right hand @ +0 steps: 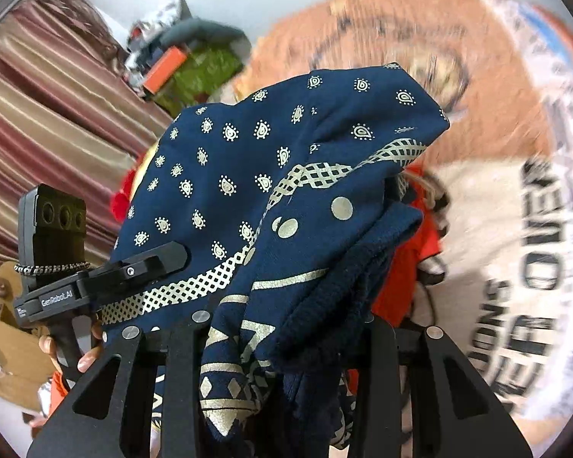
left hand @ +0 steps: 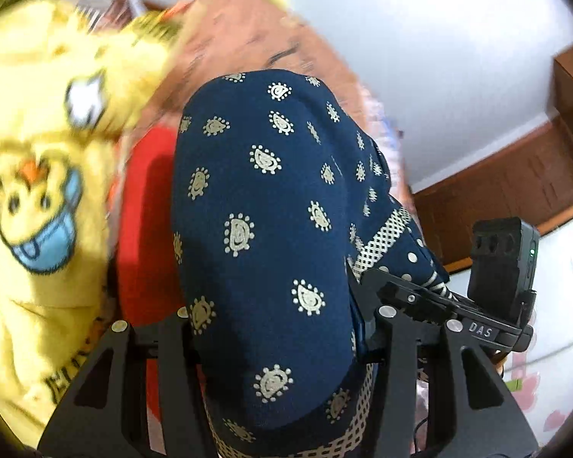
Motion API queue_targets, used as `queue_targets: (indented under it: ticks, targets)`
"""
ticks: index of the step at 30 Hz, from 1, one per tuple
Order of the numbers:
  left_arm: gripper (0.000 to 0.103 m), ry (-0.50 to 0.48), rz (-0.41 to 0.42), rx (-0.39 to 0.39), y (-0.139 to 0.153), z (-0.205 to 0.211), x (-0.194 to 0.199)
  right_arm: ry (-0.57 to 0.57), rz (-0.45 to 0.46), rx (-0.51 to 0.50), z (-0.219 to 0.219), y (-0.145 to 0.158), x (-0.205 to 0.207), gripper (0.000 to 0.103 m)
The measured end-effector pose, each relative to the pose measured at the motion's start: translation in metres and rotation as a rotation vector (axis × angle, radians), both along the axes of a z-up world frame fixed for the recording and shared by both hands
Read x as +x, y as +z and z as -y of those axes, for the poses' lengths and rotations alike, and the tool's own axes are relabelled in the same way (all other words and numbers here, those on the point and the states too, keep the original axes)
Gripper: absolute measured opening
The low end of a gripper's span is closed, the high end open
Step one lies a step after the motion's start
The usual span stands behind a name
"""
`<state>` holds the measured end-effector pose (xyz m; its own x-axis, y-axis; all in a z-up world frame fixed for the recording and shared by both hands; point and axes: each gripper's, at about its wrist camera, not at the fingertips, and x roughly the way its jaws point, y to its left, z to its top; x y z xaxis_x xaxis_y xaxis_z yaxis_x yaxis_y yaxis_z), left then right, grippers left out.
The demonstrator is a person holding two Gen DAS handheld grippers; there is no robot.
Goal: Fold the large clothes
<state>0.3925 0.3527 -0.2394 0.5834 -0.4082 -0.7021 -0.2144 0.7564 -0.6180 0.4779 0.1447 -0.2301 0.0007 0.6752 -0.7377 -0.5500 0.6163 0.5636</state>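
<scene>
In the left wrist view a yellow duck-print garment [left hand: 38,191] lies at far left, a red cloth [left hand: 145,229] beside it. The navy paisley garment [left hand: 263,229] bulges up between the left gripper [left hand: 279,328], clenched on it, its bundle running away from the camera. In the right wrist view the right gripper [right hand: 286,339] grasps the same garment, draped forward over an orange printed cloth [right hand: 420,38].

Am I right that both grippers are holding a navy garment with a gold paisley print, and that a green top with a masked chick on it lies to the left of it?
Not quite: the top with the masked chick is yellow, not green, as the left wrist view shows. The rest stands: left gripper and right gripper both hold the navy garment.
</scene>
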Motion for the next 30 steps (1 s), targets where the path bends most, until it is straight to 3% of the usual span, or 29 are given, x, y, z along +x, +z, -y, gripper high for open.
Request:
queue_targets:
  ticks: [3, 6, 11, 18, 21, 25, 30]
  targets:
    - [0.054, 0.006, -0.033, -0.040, -0.040, -0.014, 0.003, 0.024, -0.014, -0.039, -0.011, -0.034, 0.007, 0.033]
    - [0.058, -0.018, 0.014, -0.023, -0.046, -0.013, -0.002, 0.053, 0.003, -0.047, -0.012, -0.041, 0.007, 0.038]
    - [0.066, -0.021, 0.000, 0.159, -0.027, 0.005, -0.008, 0.074, 0.089, -0.105, -0.002, -0.025, 0.001, 0.048]
    - [0.071, 0.019, 0.005, 0.315, -0.004, 0.021, -0.037, 0.056, 0.291, -0.240, 0.010, 0.000, -0.030, 0.077]
    - [0.076, 0.008, 0.032, 0.406, 0.008, 0.033, -0.059, 0.057, 0.313, -0.269, 0.014, -0.001, -0.035, 0.079]
    - [0.085, -0.015, 0.012, 0.537, 0.009, 0.050, -0.082, 0.050, 0.320, -0.287, 0.035, -0.005, -0.040, 0.080]
    - [0.086, -0.009, -0.006, 0.584, 0.003, 0.060, -0.108, -0.001, 0.275, -0.289, 0.062, -0.005, -0.050, 0.081]
